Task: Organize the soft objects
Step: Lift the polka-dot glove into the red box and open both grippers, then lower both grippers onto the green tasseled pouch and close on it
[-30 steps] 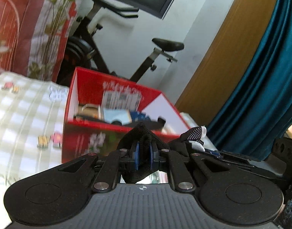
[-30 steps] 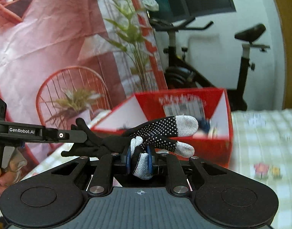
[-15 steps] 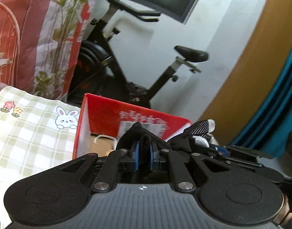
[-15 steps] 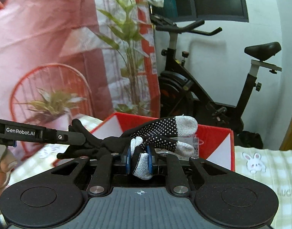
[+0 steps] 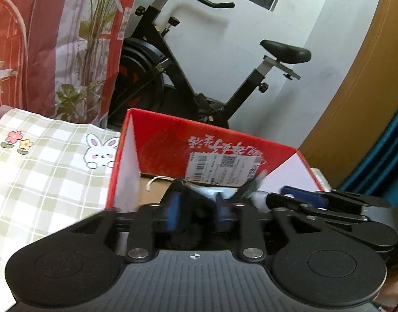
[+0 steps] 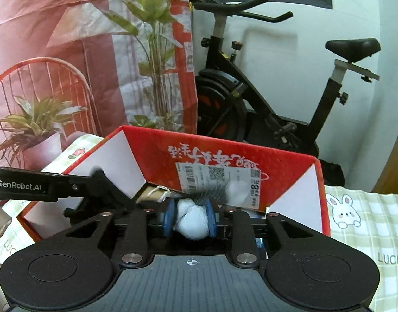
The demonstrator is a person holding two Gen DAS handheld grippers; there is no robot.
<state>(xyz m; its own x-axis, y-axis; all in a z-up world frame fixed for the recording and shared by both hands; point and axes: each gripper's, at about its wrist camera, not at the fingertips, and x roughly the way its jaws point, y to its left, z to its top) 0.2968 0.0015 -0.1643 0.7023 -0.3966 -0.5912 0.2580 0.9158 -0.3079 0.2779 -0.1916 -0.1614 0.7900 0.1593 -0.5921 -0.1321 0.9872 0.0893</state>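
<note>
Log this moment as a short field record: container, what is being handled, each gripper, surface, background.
container: red box, open top, shipping label on inner wall
item: black dotted glove with pale fingertips, over the box
left gripper: jaws opening, dark fabric between them
right gripper: jaws opening, pale fingertip between the pads
surface: green checked cloth with rabbit print
background: exercise bike, plant

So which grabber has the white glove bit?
The right gripper: white glove tip between its opening jaws. The left gripper, also opening, has black fabric.
</note>
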